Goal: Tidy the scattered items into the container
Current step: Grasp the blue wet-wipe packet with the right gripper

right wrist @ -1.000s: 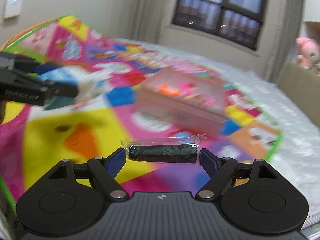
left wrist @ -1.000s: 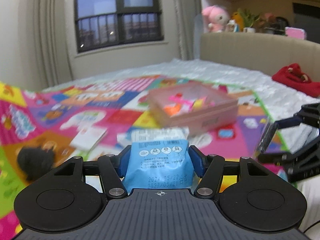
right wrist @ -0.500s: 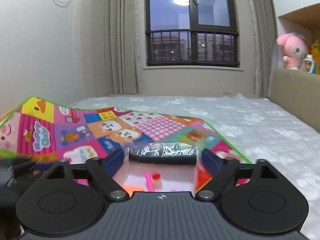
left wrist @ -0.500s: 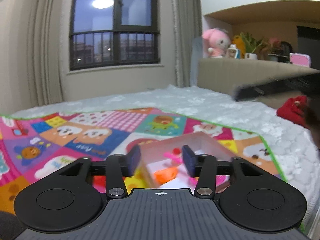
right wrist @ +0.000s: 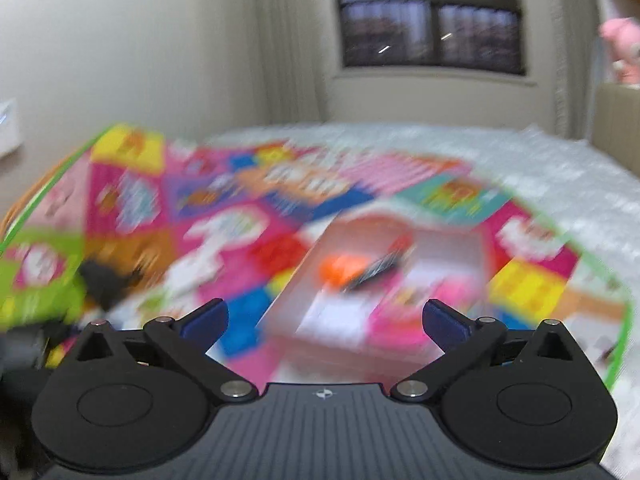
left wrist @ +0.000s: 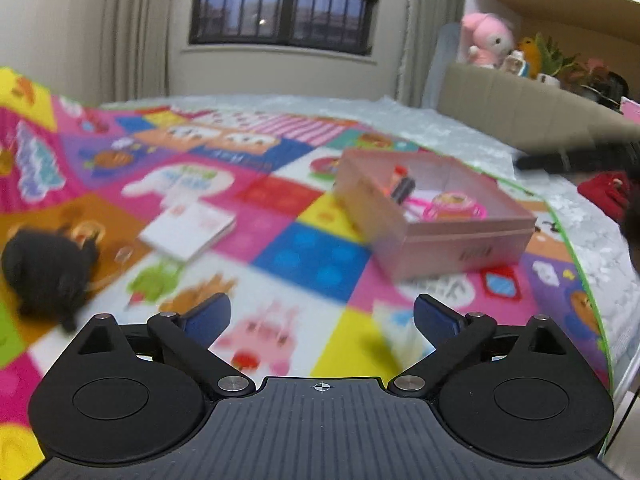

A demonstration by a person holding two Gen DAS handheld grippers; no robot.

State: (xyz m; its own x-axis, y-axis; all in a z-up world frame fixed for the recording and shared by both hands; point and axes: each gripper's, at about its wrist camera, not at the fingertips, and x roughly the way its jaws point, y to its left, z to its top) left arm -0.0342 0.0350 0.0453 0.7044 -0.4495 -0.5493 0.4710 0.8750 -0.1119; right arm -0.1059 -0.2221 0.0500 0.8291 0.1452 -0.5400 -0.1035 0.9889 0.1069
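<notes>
Two handheld grippers are in use above a bed covered by a colourful play mat.

Left wrist view: the left gripper has its jaws spread wide with nothing between the blue pads; they have just been opening. The mat shows through the gap. Ahead and to the right, a pink box sits on the mat with its top open. Inside it lie a dark wrapped stick, tilted against the contents, and a pink ring-shaped toy. Left of the box, well apart from it, a white booklet lies flat on the mat. Further left, near the frame edge, a black soft lump rests on the mat; its nature cannot be determined. A dark blurred bar enters from the right edge.

Right wrist view: the frame is heavily blurred. The right gripper also has its jaws spread wide and holds nothing; they have just been opening. The pink box lies just ahead of the pads. In it an orange item and the dark stick are discernible. The black lump appears at the left on the mat.
</notes>
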